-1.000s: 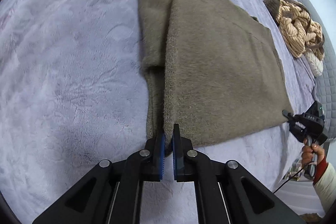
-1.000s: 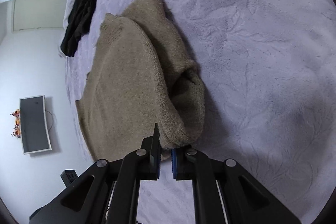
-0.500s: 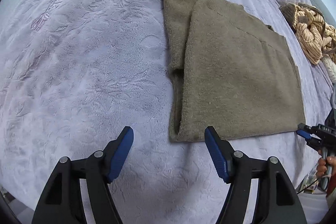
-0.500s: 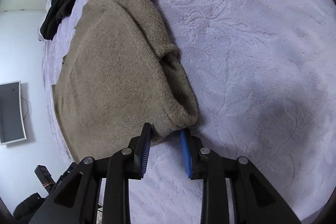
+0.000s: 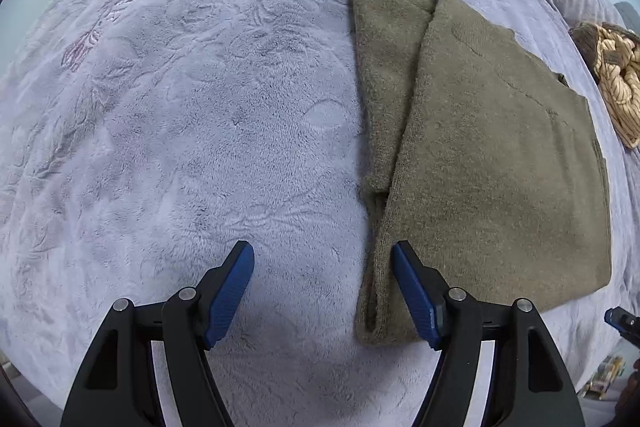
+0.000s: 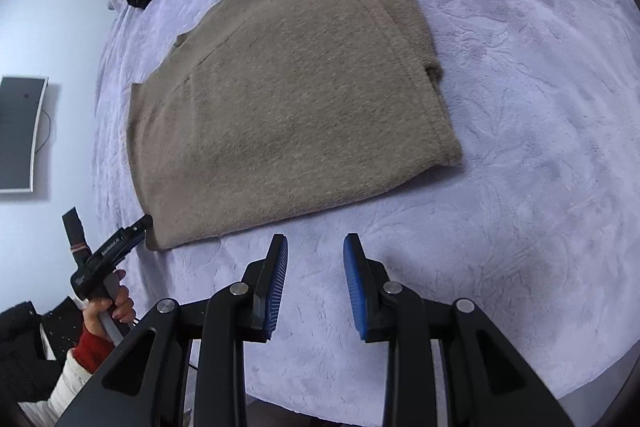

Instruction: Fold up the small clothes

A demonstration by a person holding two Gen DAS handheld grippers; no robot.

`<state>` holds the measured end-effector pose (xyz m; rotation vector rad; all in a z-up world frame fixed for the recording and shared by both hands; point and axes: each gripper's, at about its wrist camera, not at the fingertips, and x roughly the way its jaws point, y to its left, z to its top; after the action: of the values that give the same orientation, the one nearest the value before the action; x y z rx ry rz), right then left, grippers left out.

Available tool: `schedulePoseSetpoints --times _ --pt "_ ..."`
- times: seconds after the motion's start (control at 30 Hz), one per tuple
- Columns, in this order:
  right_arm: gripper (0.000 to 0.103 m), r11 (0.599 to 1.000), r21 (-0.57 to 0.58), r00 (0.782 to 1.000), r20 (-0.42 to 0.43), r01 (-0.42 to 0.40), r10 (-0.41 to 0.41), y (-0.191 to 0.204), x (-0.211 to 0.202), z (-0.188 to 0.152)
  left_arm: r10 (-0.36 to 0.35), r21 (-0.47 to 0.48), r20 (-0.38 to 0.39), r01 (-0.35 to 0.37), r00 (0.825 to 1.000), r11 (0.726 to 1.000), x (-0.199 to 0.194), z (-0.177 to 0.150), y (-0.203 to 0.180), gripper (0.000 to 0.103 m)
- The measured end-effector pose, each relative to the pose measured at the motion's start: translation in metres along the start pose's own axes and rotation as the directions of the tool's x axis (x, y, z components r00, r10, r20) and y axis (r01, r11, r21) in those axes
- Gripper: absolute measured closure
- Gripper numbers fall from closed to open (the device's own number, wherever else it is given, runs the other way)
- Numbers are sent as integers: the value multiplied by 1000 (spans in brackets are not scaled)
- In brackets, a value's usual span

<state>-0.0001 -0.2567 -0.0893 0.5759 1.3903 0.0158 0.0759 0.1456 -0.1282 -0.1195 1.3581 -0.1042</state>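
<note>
Both grippers, left [image 5: 322,287] & right [image 6: 315,283], are let go, jaws wide, holding nothing. Brown sweater [image 6: 288,95] lies flat on the purple blanket [image 5: 180,131]. Only left view shows the striped top [image 5: 618,79]; only right shows the wall screen [image 6: 18,135].

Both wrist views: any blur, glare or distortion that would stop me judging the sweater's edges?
Left wrist view: sharp, soft even light, no glare; fisheye bows the sweater and blanket toward the dark rim. Right wrist view: sweater slightly soft, weave still readable; only faint shadow along its right edge; the open right hand-held gripper is crisp.
</note>
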Motion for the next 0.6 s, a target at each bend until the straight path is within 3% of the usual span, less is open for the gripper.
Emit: schedulePoseSetpoints --times 0.17,0.27,0.4,0.6 --pt "71 999 -43 1000 -17 0 -1 27 9 -2 21 48 -25 -20 999 999 -5 -8 -5 31" --pt "71 996 -92 1000 -15 10 -11 45 9 -6 -45 19 14 45 999 999 -22 -3 -7 31" --pt "71 990 -139 1000 -26 2 -6 59 8 -12 -56 -1 103 56 993 998 -38 32 -12 31" --pt "71 993 -118 1000 -22 -5 2 66 11 -19 1 -43 147 5 989 999 -11 101 -31 31"
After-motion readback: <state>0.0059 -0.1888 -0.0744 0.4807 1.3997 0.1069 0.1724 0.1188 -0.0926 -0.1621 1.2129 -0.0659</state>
